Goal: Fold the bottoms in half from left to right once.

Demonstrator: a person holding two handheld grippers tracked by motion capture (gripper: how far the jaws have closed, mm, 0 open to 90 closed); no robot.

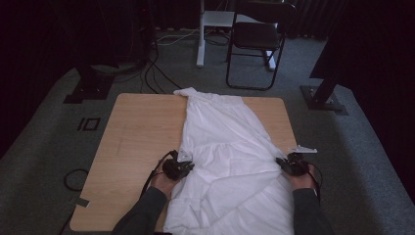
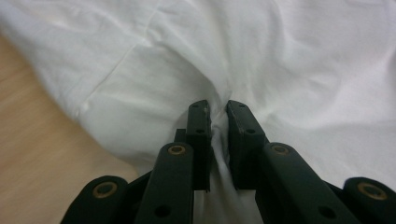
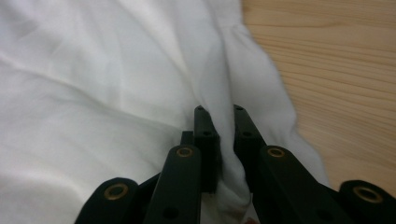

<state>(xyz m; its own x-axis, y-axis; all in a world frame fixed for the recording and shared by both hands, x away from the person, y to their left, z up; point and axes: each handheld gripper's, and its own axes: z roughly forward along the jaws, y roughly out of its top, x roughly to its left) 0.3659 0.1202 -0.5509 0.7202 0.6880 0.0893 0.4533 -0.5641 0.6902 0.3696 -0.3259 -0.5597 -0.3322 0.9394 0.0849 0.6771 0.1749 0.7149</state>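
Lay spread lengthwise down the wooden table: a white garment, far end at the back edge, near end spilling over the front edge between the two forearms. Soft, thin cloth, creased in long folds, with a stitched seam across the panel ahead of the left gripper.

Left gripper: sat at the garment's left edge, jaws drawn narrow and clamped on a pinched ridge of the white fabric; bare pale wood off to the left of the jaws.

Right gripper: sat at the garment's right edge, jaws likewise narrow, pinching a raised fold that ran between them. Ahead and left of this gripper, more rumpled cloth; to its right, bare wood grain just past the hem.

Both grippers black, hard-edged, with brass-coloured pivots.
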